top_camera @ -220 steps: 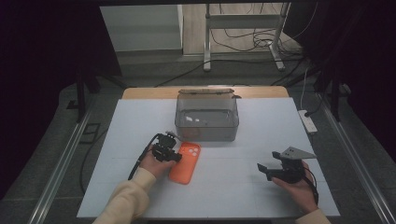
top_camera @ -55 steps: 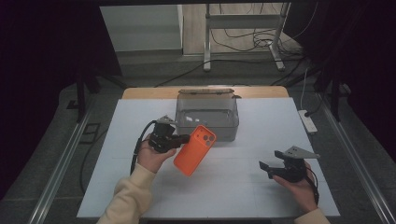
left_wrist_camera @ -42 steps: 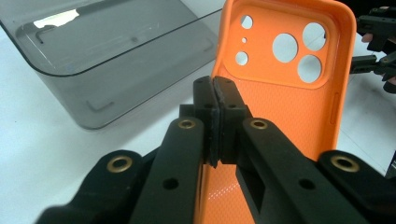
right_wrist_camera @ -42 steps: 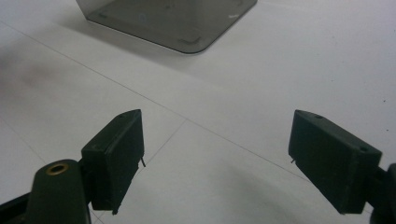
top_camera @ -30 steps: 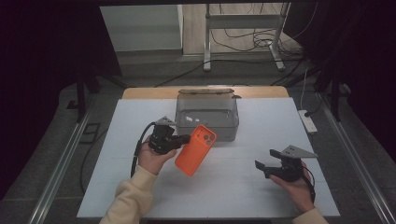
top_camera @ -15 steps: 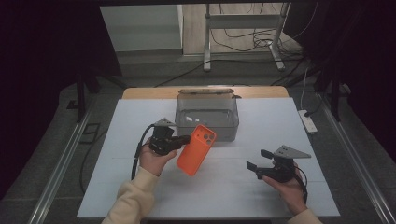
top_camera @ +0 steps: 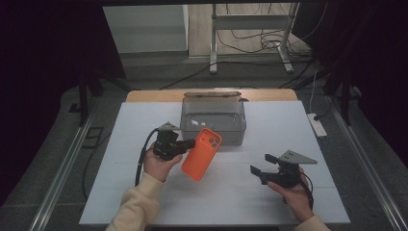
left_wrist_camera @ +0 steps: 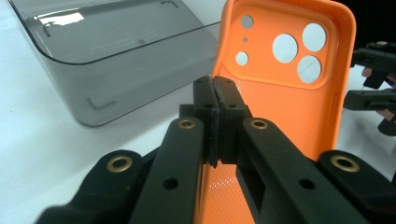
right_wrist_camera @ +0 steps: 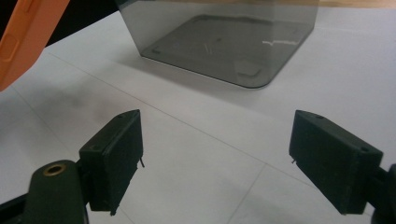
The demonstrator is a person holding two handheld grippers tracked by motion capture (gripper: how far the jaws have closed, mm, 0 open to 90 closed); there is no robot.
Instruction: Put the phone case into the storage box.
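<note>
L gripper (top_camera: 190,143), held in the person's L hand (top_camera: 161,163) over the white tabletop (top_camera: 288,120): jaws clamped together on one long edge of an orange phone case (top_camera: 202,153). Case hangs in the air, clear of the tabletop, tilted, w/ its camera-hole end up and away from the person. In the left gripper view the pads pinch the case's rim (left_wrist_camera: 285,93) from both sides; hollow inside of the case faces the camera, round holes (left_wrist_camera: 299,49) at top. A black cable (top_camera: 141,161) trails back from this gripper along the sleeve (top_camera: 139,204).

Just beyond the L gripper & the case's top end: a clear grey plastic box (top_camera: 213,120), open at the top, standing on the tabletop. Case top sits in front of the box's near wall, not inside it.

R gripper (top_camera: 262,164), well apart from the case to the right, in the person's R hand (top_camera: 291,192) low over the tabletop. Jaws wide apart, nothing btwn them; the right gripper view has bare tabletop (right_wrist_camera: 201,154) btwn the two pads, box (right_wrist_camera: 219,37) ahead, a bit of the orange case (right_wrist_camera: 23,37) at upper left. Grey three-cornered plate (top_camera: 293,157) on top of this gripper.
</note>
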